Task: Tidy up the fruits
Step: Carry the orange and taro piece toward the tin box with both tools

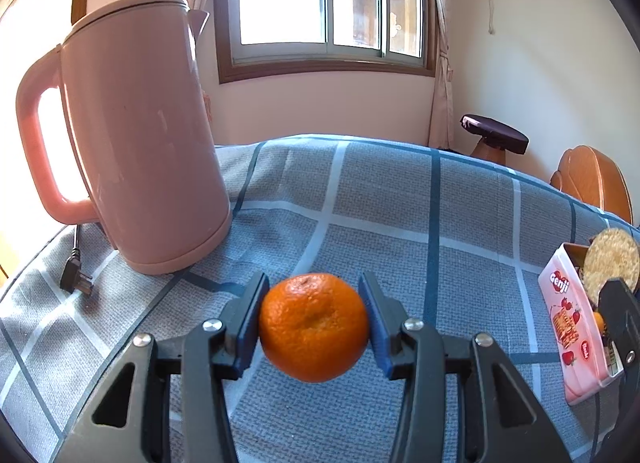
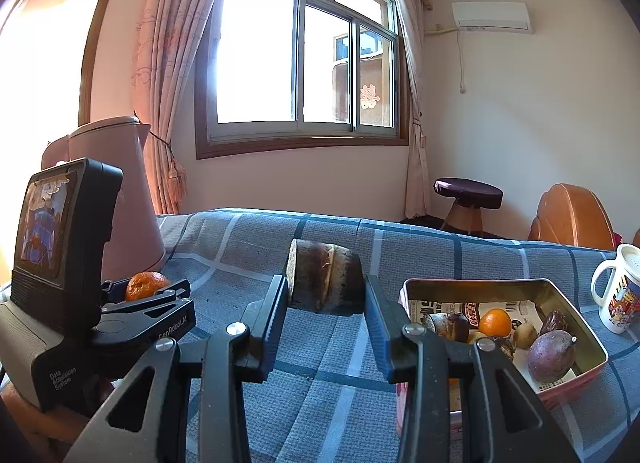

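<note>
Two hand-held grippers are each clamped on something above the bench, which is draped in a blue-grey checked cloth point(image 1: 400, 199). The left hand-held gripper point(image 1: 314, 327) grips a mandarin orange point(image 1: 314, 327) between its blue pads, lifted clear of the cloth, just in front of a pink electric kettle point(image 1: 136, 135) near the bench's left edge. The right hand-held gripper point(image 2: 325, 297) squeezes a short dark-skinned cylindrical piece with a pale cut end point(image 2: 324, 279). Toward the right edge sits an open tin point(image 2: 592, 343) holding another orange point(image 2: 495, 322), a purple passion fruit point(image 2: 551, 355) and smaller fruits. A printed mug point(image 2: 618, 295) stands just beyond the tin.
</note>
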`<state>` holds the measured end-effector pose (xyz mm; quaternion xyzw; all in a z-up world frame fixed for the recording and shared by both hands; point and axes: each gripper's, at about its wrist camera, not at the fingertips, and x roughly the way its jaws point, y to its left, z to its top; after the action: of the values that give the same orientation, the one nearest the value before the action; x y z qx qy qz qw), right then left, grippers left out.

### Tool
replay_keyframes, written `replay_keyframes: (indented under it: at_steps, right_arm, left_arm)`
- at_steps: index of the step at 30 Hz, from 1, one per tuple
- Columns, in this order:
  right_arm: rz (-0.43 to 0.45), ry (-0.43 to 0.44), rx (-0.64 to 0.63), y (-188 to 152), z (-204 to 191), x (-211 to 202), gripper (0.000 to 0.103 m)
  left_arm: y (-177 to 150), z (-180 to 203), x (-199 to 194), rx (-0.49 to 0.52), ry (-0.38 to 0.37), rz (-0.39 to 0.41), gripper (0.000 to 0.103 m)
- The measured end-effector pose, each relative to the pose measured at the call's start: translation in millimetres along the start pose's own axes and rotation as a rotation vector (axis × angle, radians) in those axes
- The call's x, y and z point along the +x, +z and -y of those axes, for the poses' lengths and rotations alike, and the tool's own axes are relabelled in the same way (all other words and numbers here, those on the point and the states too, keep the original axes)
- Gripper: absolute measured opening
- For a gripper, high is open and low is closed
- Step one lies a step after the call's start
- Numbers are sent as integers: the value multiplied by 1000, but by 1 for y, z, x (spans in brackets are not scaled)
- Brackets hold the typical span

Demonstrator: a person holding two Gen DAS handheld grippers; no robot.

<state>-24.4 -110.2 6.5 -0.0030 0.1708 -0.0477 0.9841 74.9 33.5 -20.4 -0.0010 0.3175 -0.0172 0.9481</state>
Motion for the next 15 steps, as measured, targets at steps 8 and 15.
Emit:
replay_keyframes:
  at_steps: [8, 15]
  right_arm:
    - [4, -6, -10, -4, 4, -11, 40]
    - [8, -10, -17, -8, 11, -21, 40]
  left_arm:
    - [-10, 6, -11, -7, -3, -1, 48]
    - [-16, 10, -20, -9, 3, -1, 48]
